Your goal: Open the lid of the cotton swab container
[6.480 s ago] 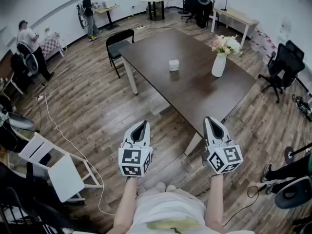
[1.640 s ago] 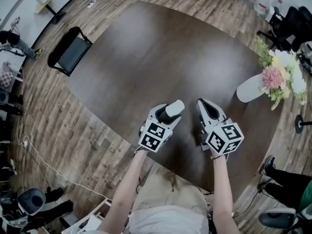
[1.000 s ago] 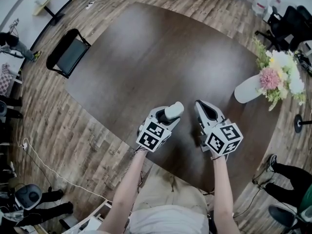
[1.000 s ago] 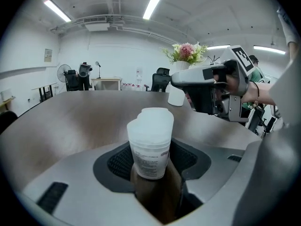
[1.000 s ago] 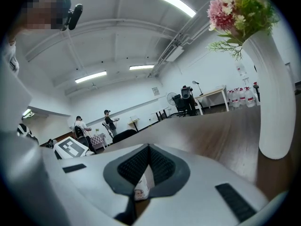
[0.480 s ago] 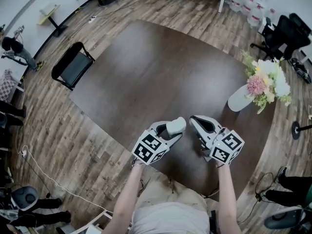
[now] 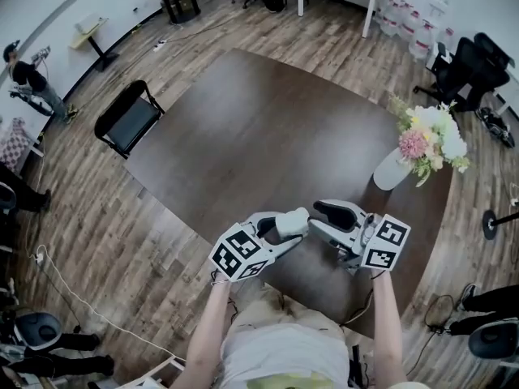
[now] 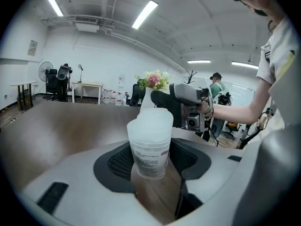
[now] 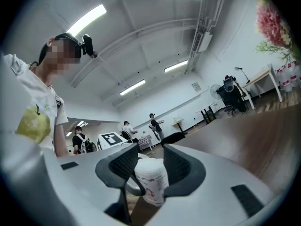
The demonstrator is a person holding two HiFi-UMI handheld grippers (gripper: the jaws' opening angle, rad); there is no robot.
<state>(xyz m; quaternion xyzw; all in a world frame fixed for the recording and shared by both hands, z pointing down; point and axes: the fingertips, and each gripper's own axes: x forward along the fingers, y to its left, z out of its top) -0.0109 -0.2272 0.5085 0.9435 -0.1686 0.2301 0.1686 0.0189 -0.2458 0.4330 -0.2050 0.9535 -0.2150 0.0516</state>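
The cotton swab container is a small white translucent tub with a lid, held above the near edge of the dark table. My left gripper is shut on its body, which stands between the pads in the left gripper view with the lid uppermost. My right gripper points left at the container's lid end. Its jaws have just been opening and now stand apart on either side of the container; no pad visibly presses on it. The right gripper also shows just behind the container in the left gripper view.
A white vase of pink and white flowers stands at the table's right side. A black chair sits at the table's left edge. Office chairs are at the far right, a person at the far left.
Both grippers have risen and turned towards each other. The right gripper has swung left to face the container's lid end, and the left has tilted the container to the right.
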